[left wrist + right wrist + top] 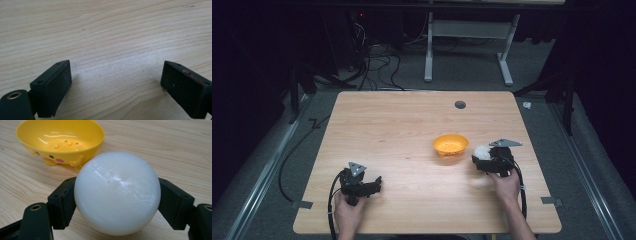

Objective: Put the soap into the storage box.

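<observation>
The desk (412,125) was of light wood with a fine grain and a matt surface. The ball (117,192) looked like smooth white plastic, slightly glossy, with small scratches. The bowl (60,140) was shiny yellow plastic. The claw pads (56,87) were matt black.

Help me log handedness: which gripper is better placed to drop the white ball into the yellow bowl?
Right. The right gripper already clamps the white ball beside the yellow bowl; the left gripper sits open, farther away.
</observation>
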Tool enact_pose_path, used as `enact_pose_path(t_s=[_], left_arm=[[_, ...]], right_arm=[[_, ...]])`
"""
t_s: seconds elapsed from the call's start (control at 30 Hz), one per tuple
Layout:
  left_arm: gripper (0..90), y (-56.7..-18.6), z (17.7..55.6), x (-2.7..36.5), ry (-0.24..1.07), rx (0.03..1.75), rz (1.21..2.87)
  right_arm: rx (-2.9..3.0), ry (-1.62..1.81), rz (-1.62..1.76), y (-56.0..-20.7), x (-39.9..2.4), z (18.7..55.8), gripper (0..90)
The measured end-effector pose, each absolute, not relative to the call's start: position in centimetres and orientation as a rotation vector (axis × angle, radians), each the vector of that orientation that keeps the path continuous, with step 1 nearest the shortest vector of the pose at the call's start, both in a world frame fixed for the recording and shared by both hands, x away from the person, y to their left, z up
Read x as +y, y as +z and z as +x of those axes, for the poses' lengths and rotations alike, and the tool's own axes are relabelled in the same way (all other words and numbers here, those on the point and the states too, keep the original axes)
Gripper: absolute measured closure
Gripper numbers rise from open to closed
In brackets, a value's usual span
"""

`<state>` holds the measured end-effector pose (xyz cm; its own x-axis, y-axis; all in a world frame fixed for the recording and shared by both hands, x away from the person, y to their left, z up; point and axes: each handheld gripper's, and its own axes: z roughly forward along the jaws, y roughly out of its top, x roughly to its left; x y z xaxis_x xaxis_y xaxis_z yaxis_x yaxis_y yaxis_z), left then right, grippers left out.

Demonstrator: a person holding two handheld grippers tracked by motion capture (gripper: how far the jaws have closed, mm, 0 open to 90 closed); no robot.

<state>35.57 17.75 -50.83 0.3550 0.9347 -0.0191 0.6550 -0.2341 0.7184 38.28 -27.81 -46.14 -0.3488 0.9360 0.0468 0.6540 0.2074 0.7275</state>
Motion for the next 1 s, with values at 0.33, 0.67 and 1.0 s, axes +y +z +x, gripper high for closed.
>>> enact_pose_path(t_s=[0.33,0.67,1.0], left_arm=[[10.2,-50.8,35.6,17.7,0.562,1.378,1.980],[10.2,-50.8,35.6,17.8,0.562,1.378,1.980],[10.2,-50.8,35.6,17.8,0.562,1.378,1.980]], right_arm=[[2.100,0.955,1.436,-45.5,-27.0,38.2,24.5],[2.108,0.973,1.404,-45.0,-26.0,38.1,24.5],[2.132,0.978,1.380,-44.6,-25.2,38.4,24.5]])
